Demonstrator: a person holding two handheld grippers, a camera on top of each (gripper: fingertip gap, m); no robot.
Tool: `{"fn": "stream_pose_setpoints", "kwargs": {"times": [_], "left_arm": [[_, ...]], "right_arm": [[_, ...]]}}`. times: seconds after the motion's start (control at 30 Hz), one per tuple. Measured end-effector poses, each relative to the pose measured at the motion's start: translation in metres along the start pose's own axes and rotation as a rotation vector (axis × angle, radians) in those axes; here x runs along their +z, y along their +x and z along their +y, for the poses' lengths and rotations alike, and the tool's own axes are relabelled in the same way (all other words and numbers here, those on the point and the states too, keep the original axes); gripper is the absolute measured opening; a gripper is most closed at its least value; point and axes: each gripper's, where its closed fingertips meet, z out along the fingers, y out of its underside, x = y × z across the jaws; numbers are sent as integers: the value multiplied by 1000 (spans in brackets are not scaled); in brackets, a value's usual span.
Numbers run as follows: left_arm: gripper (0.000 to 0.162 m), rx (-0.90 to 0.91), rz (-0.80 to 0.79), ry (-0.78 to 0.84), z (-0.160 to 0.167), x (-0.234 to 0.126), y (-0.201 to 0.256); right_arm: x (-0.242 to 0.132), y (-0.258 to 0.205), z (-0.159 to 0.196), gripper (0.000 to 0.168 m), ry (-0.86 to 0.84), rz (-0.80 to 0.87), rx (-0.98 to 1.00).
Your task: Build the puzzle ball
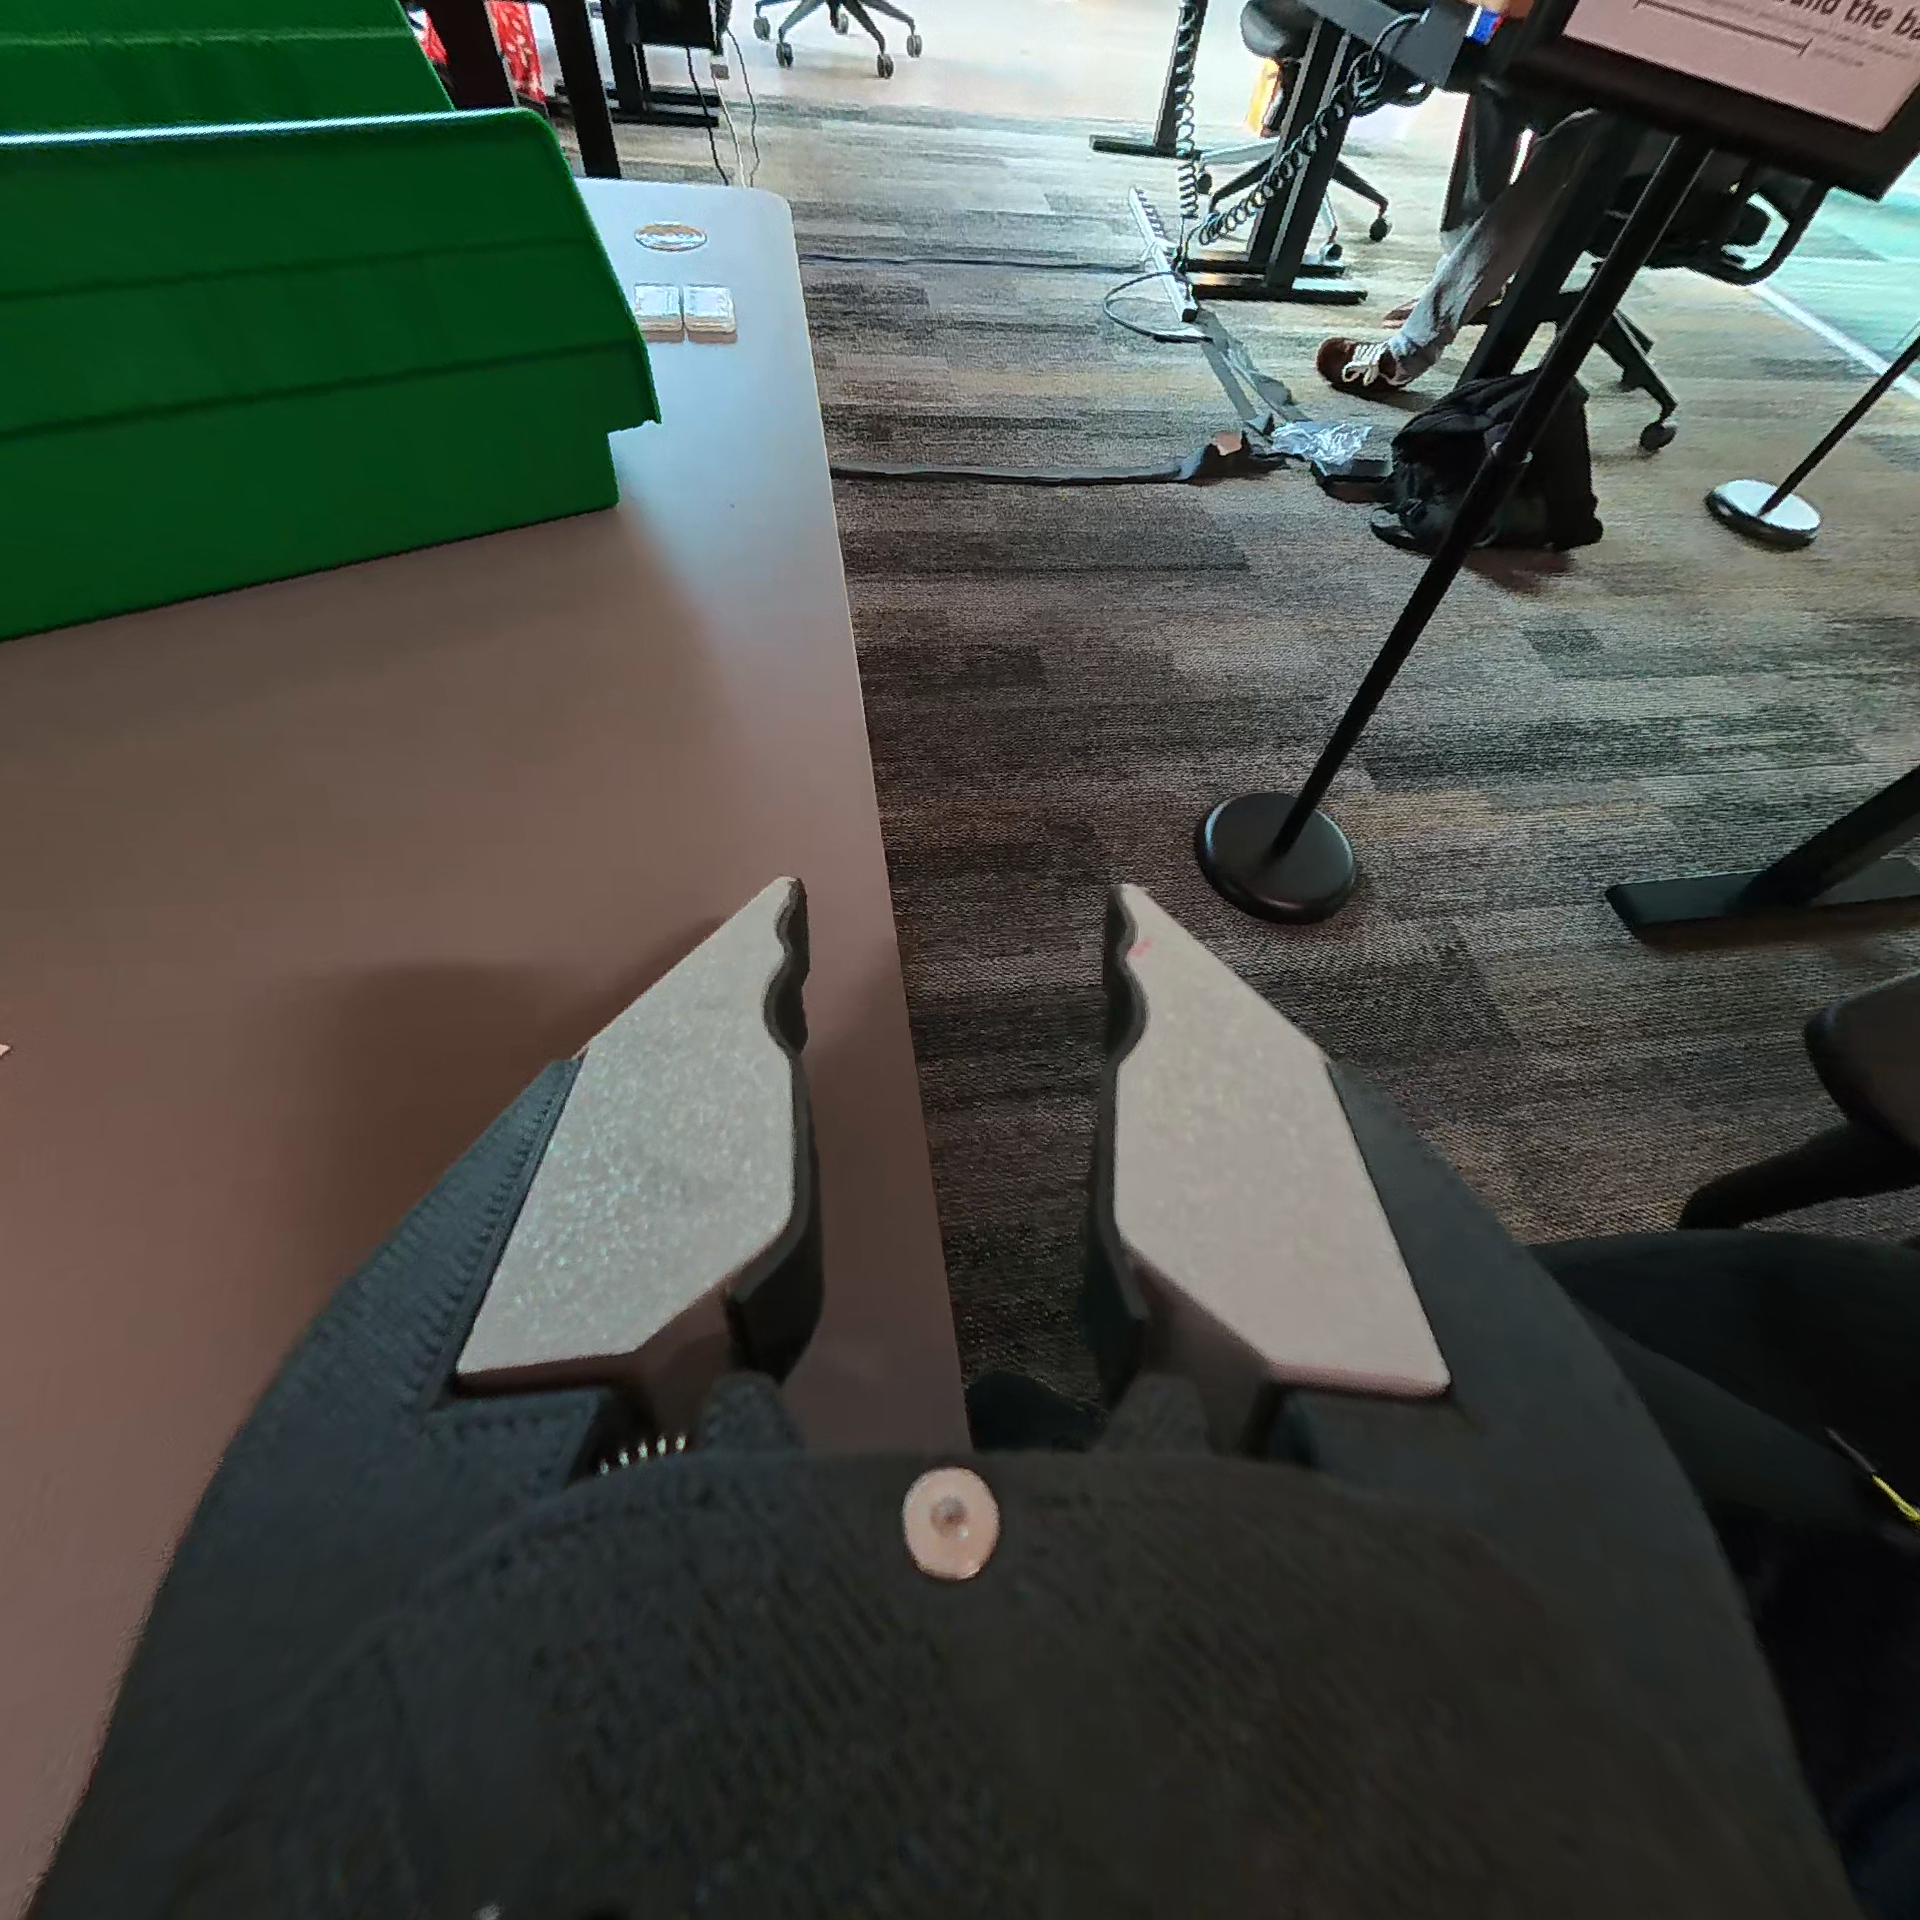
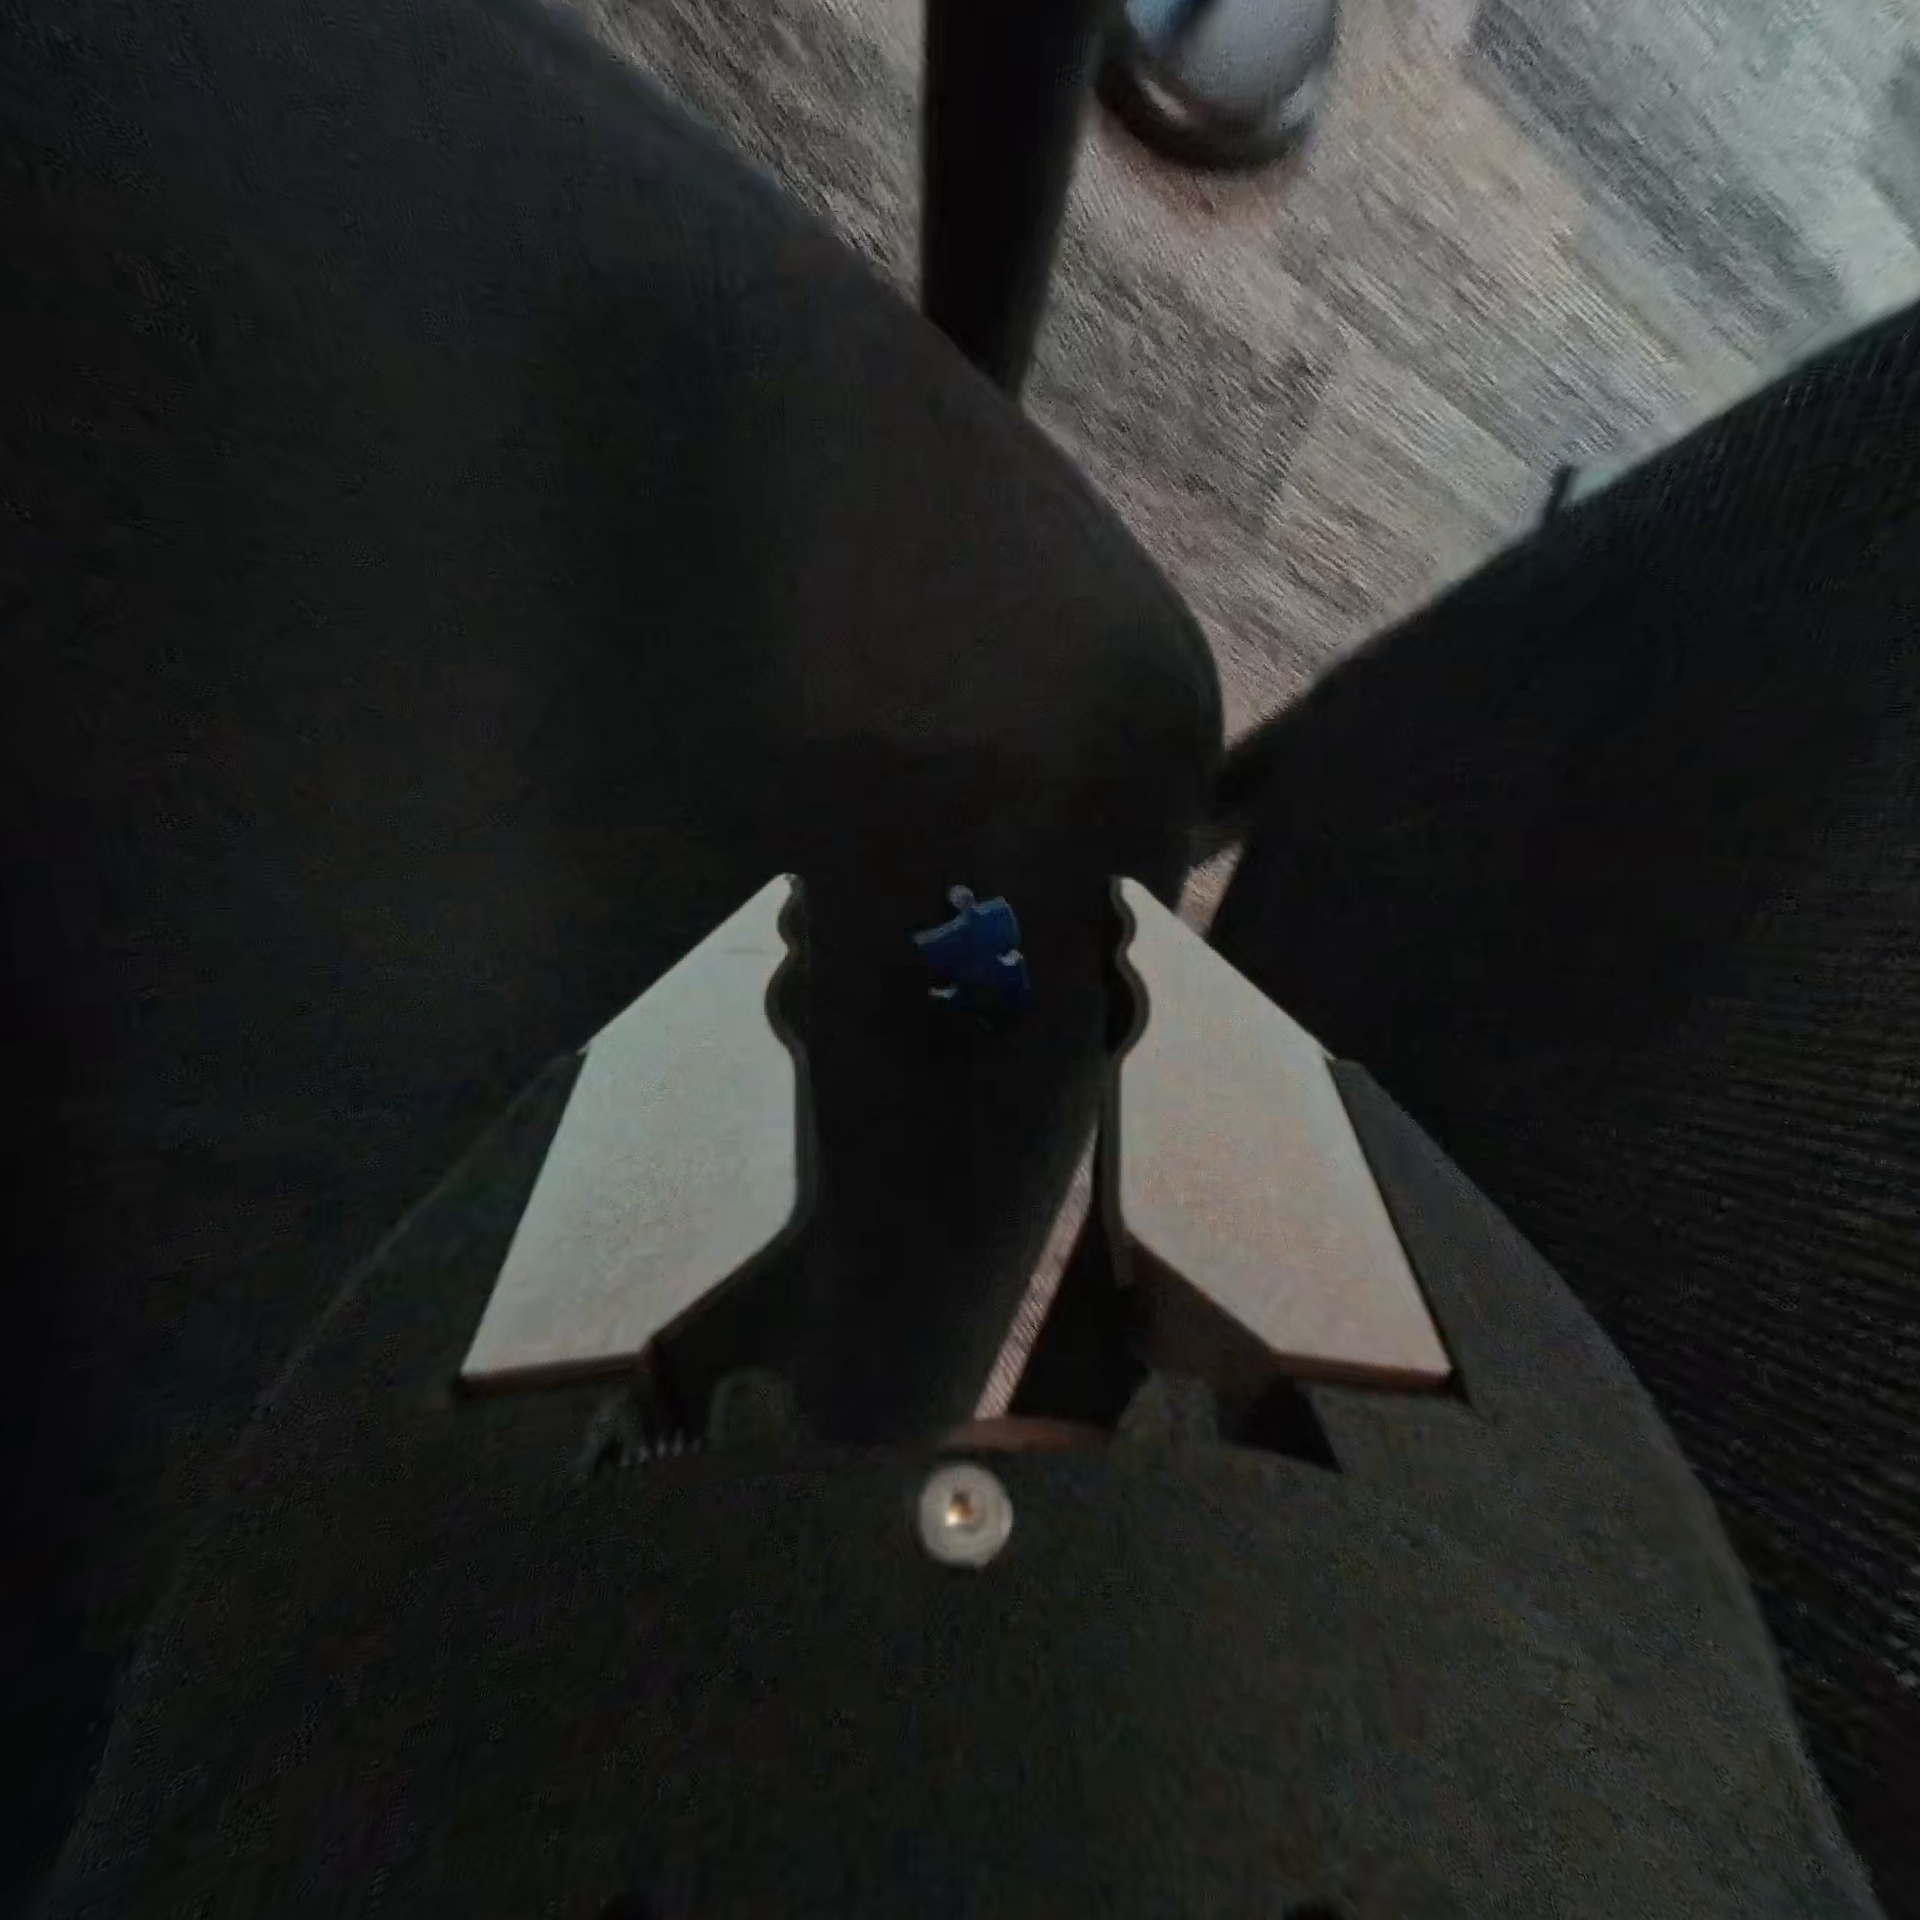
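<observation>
In the right wrist view, a small blue puzzle piece (image 2: 975, 951) lies on dark trouser fabric (image 2: 520, 623) over a person's leg. My right gripper (image 2: 956, 894) is open and points down at it. The piece shows in the gap between the fingertips and neither finger touches it. In the left wrist view, my left gripper (image 1: 956, 904) is open and empty, held over the right edge of the brown table (image 1: 416, 831). No puzzle ball shows in either view.
Green plastic bins (image 1: 291, 343) stand at the table's back left, with two small pale blocks (image 1: 686, 312) behind them. Black stanchion poles with round bases (image 1: 1276, 857) stand on the carpet to the right. A chair caster (image 2: 1226, 62) and a black pole (image 2: 997, 177) show beyond the leg.
</observation>
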Motion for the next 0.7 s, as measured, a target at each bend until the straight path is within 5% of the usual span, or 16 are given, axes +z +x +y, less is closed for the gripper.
{"fn": "stream_pose_setpoints", "kwargs": {"times": [0.1,0.27,0.43,0.57,0.7], "left_arm": [[55,-26,15,-1,1,-1,0],[56,-53,32,-18,3,1,3],[55,-28,35,-14,2,1,10],[55,-51,50,-23,3,2,11],[55,-70,66,-25,4,2,13]], "right_arm": [[10,0,30,55,-120,20,51],[8,-3,25,60,-99,-123,237],[33,0,44,60,-196,-39,248],[41,-11,40,41,-143,-150,349],[42,-11,38,41,-79,-136,379]]}}
